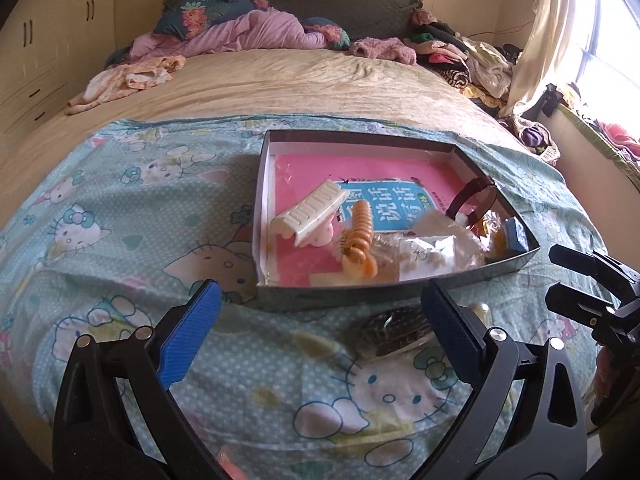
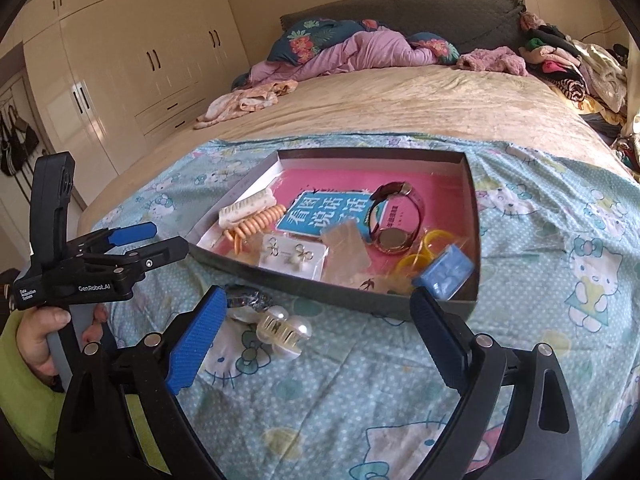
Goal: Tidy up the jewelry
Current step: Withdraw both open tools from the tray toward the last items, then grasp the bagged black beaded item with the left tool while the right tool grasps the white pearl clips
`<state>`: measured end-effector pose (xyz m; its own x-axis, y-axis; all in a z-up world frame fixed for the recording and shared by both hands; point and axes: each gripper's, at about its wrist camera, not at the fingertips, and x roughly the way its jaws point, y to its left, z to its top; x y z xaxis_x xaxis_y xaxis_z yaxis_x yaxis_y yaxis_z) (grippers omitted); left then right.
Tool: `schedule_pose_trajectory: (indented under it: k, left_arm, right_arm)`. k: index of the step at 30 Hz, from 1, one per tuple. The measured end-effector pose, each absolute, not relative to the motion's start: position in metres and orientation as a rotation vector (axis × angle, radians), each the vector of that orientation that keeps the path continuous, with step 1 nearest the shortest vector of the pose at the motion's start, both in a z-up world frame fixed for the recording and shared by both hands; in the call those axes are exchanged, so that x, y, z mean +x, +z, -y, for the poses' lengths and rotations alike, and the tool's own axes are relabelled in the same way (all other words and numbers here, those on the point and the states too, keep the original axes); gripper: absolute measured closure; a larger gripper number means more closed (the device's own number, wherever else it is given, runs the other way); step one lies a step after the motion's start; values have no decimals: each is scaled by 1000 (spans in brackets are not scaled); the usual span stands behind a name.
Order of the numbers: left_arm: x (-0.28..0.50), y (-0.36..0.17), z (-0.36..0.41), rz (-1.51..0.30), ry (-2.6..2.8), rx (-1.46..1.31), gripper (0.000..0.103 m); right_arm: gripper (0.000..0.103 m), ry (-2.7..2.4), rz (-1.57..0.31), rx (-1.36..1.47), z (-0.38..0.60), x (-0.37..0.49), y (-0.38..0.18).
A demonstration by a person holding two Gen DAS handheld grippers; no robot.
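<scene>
A shallow grey box lies on the cartoon-cat sheet, lined with a pink book. In it are a white hair clip, an orange coil tie, a watch, an earring card and a small blue box. In front of the box lie a pearl hair claw and a dark glittery piece. My left gripper is open above the glittery piece. My right gripper is open, with the pearl claw just inside its left pad.
The sheet covers the near part of a beige bed. Crumpled bedding and clothes are piled by the headboard and along the right side. Wardrobes stand to the left. A hand in a green sleeve holds the left gripper.
</scene>
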<state>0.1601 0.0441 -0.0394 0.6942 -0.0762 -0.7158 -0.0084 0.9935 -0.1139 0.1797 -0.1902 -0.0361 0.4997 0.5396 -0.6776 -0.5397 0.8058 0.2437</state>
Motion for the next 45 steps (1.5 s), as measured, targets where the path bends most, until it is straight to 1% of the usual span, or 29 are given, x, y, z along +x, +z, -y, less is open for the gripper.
schedule_pose_trajectory:
  k: [2,3,4,6,8,9,11,14,17,18,19,29,37,38,39,40,45]
  left_arm:
    - [156,-45,-49,-816,-39,-118,10]
    - [154,-46,-50,-823,-38,-117,10]
    - [152,-49,-52,-830,-37,-116,10]
    - [150,-53,-54,-843,-41,-117,10]
    - [148,-57,-55,-854,-54,-121,10]
    - [148,-59,-54,-861,-61,-119,10]
    - [148,-63,-51,-876,-67,-112,10]
    - [151,-69,-44,-900,-86,-95,10]
    - [153,-75,-36,-922,-111,-80,10]
    - [154,-77,-33,-927,-119,-74,10]
    - [155,-78,-31,-932,-130,-69,10]
    - [170,-90,-6,-965,-258,-108,10]
    - [187,-95,4,-1001,-251,-156,11]
    - [188,-95,6,-1000,-249,-155,15]
    - [190,-96,7,-999,-247,-153,30]
    - [191,-97,9,-1002,-235,-145,34]
    - [190,-96,7,-995,-237,-158,38]
  right_arm:
    - [11,666,-848,-9,182,180,-47]
    - [13,671,-859,-14,178,179,-52]
    - [19,675,-874,-20,174,179,-57]
    - [23,686,-898,-35,167,180,-66]
    - [25,691,-919,-44,162,181,-75]
    - [27,703,-925,-42,160,183,-78]
    - [28,706,-940,-52,156,185,-84]
    - [33,720,-951,-60,151,187,-89]
    - [46,738,-944,-83,145,188,-93]
    - [54,750,-941,-86,144,187,-94]
    - [57,756,-934,-87,144,187,-93]
    - [59,705,-889,-53,181,185,-77]
    - [59,638,-854,0,216,185,-63]
    - [59,634,-852,6,219,185,-62]
    - [59,631,-850,11,222,185,-61]
    - [59,628,-848,15,224,185,-61]
    - [59,632,-839,27,228,184,-57]
